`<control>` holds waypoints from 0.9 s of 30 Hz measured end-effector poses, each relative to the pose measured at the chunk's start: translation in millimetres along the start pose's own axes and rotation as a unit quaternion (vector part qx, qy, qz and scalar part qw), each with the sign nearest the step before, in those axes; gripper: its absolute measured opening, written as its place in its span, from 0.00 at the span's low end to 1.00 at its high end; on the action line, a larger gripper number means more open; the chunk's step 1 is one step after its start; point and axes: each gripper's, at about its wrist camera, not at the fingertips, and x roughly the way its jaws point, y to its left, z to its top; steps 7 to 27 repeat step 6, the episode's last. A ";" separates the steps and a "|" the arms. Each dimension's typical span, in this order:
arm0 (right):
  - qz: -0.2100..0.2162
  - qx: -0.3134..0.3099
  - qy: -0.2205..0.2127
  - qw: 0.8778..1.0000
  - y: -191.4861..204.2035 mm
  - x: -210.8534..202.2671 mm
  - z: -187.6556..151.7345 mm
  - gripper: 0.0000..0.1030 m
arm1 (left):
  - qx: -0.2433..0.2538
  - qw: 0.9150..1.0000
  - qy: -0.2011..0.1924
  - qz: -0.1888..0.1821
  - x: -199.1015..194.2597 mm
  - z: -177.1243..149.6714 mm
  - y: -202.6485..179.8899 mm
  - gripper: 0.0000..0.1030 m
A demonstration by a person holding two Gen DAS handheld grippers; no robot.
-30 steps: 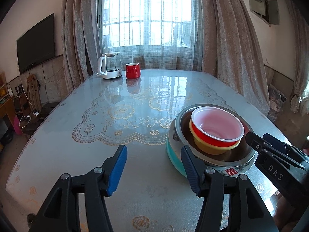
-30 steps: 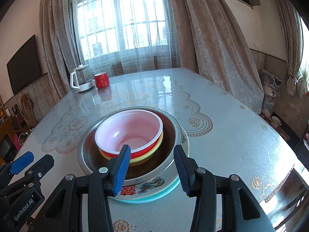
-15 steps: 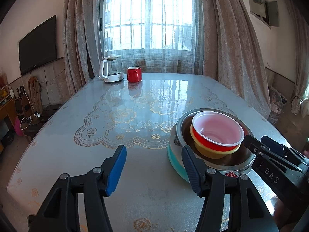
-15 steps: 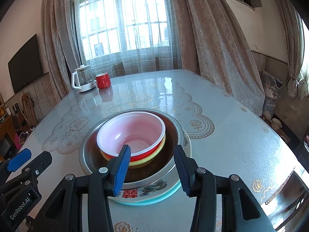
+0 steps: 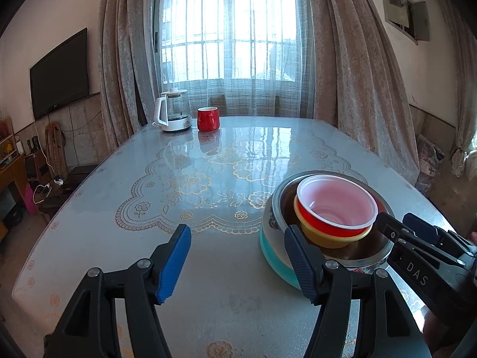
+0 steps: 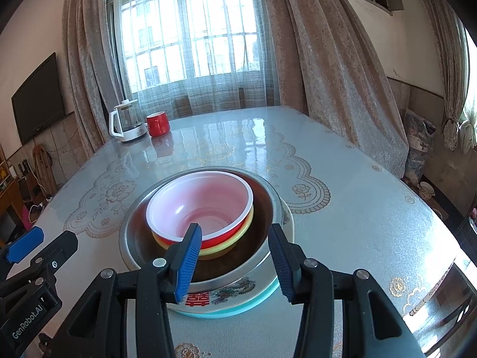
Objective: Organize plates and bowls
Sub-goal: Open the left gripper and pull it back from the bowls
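A red bowl with a white inside sits in a yellow bowl, both inside a steel bowl on a teal-edged patterned plate. The stack also shows in the left wrist view, red bowl in the steel bowl. My right gripper is open and empty, just above the stack's near side. My left gripper is open and empty over the bare table, left of the stack. The right gripper shows at the right in the left wrist view.
A glass kettle and a red mug stand at the table's far end by the window. The table has a glossy lace-patterned cover. A TV hangs on the left wall. The table's right edge is close.
Both grippers have drawn back and risen slightly from the stack. Both stay open. The stack has not moved.
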 end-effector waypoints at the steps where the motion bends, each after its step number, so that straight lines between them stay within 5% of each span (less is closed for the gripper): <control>1: 0.000 0.000 0.001 1.000 -0.3 0.5 -0.4 0.46 | -0.001 1.000 -0.001 -0.003 -0.3 0.0 -0.1 0.63; 27: 0.000 0.000 -0.002 1.000 -0.4 0.8 -0.8 0.46 | -0.004 1.000 0.003 -0.007 2.1 1.0 0.8 0.64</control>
